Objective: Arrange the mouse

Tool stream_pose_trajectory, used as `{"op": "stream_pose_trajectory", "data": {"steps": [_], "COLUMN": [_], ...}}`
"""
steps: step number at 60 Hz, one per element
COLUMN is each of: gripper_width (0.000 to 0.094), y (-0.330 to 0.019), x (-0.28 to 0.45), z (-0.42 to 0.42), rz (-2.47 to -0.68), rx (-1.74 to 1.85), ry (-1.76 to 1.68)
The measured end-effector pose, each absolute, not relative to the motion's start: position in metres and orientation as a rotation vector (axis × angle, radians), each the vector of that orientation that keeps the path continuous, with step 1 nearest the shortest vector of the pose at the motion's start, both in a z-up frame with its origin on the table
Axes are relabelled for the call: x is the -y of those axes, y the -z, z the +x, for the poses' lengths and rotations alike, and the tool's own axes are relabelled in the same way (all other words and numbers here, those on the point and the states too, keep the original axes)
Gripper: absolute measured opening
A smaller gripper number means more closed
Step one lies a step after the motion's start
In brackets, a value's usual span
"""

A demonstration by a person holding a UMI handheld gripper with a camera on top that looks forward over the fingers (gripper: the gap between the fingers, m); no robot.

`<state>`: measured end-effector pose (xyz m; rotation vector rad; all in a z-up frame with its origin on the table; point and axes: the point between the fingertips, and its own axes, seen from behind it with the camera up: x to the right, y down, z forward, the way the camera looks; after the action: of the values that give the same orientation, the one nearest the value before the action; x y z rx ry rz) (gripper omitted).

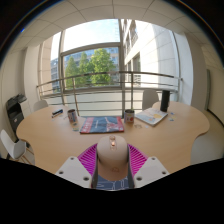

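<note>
A beige computer mouse [112, 164] sits between my gripper's [112, 160] two fingers, its scroll wheel pointing away from me. The pink pads [88, 157] press against both of its sides, and it is held above the light wooden table [60, 135]. A blue-grey part shows just under the mouse's rear end. A dark mouse mat with a colourful print [101, 125] lies on the table beyond the fingers.
A dark cup [72, 116] stands left of the mat and another cup [129, 116] right of it. An open book or papers [152, 117] lie further right. A chair [12, 146] stands at the table's left. A railing and windows are behind.
</note>
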<state>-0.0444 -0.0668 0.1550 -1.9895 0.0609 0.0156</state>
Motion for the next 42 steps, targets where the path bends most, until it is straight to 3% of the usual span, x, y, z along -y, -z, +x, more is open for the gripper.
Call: {"op": "stream_pose_trajectory", "data": {"steps": [9, 21, 24, 29, 31, 42], "gripper_width": [0.0416, 0.0527, 0.0589, 0.0866, 0.0831, 0.0845], "y": [-0.037, 0.01, 0.008, -0.009, -0.018, -0.091], "x": [0.085, 0.095, 0.098, 0.107, 0.112, 0.157], "z": [-0.079, -0.082, -0.08, -0.081, -0.082, -0.086], "rz": [-2.178, -2.248, -2.247, -2.24, -2.231, -2.18], "rx": [-0.035, 0.004, 0.011, 0.013, 0.011, -0.014], "ry": [-0.023, 0.024, 0.042, 0.051, 0.051, 0.06]}}
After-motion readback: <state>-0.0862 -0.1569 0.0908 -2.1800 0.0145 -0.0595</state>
